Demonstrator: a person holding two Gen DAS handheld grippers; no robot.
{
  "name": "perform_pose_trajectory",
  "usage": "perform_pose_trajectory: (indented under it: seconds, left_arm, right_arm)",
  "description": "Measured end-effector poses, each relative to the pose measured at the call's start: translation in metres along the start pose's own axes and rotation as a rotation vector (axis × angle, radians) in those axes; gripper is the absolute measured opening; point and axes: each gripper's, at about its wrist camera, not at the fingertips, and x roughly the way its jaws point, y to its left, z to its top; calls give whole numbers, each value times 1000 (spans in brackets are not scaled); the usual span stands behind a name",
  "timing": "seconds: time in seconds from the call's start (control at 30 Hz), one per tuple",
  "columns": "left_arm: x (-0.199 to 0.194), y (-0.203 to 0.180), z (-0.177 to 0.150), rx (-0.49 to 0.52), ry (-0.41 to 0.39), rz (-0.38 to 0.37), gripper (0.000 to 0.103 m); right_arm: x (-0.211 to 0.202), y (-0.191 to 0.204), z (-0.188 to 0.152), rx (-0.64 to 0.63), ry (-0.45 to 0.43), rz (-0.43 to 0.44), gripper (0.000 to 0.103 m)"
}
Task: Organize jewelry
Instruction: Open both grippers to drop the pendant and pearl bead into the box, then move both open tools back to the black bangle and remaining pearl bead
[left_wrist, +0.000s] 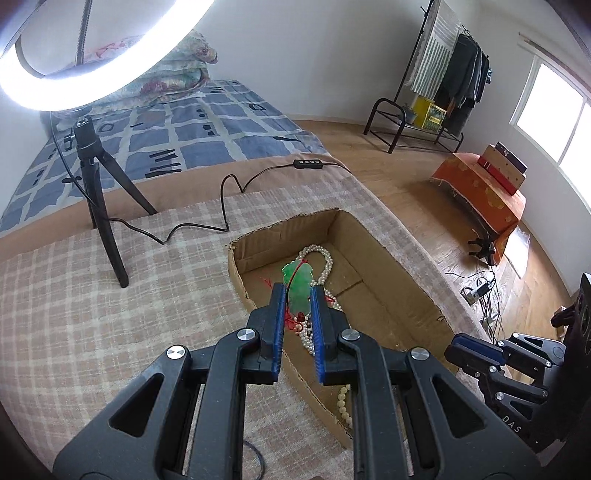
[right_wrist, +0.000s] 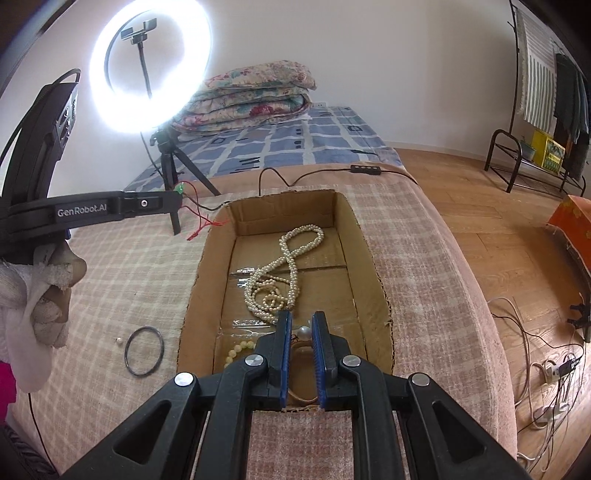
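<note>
Presently a green pendant (left_wrist: 298, 287) is held pinched in the left gripper (left_wrist: 299, 291) over the cardboard box (left_wrist: 373, 236), apparently for release there, while the right gripper (right_wrist: 301, 318) is kept nearly closed, seemingly empty.

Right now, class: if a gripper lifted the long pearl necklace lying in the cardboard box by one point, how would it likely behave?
The pearl necklace lies in loose, twisted loops in the cardboard box, so it would probably hang limp and swing. Its round, glossy beads look smooth, so it might slip between the pads. The overlapping strands could tangle or drag along.
</note>
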Motion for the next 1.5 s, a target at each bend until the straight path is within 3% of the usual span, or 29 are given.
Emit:
perform_pose_trajectory:
  seconds: [0.43,0.5,0.6,0.63,0.67,0.73,0.8,0.9,1.0,1.17,1.5]
  left_arm:
    - [20,-12,2,33,14,35,12]
    - [19,-12,3,24,13,32,12]
    - [19,-11,4,22,21,28,12]
    - [18,-11,4,26,21,31,20]
    - [17,-12,4,31,15,32,35]
    - [12,-13,4,35,-4,34,49]
    - [8,-13,4,40,-15,37,49]
    - [4,-14,4,44,-22,43,61]
    - [0,-15,6,41,-31,45,63]
    - [-7,-14,5,46,-39,52,64]
    - [-46,0,-5,42,-56,77,64]
  right_arm:
    - [15,-2,1,-4,16,-14,10]
    - [14,-1,2,-9,9,-22,21]
    - [11,1,2,-13,3,-26,27]
    - [11,2,2,-15,2,-28,29]
    - [10,3,2,-18,0,-31,32]
    - [9,4,2,-23,-3,-38,40]
    - [6,5,2,-23,-23,-49,64]
    - [3,8,4,-30,-48,-63,77]
    - [-1,9,5,-37,-71,-76,87]
    - [-4,12,6,-48,-81,-98,95]
    - [-22,25,7,-54,-115,-83,95]
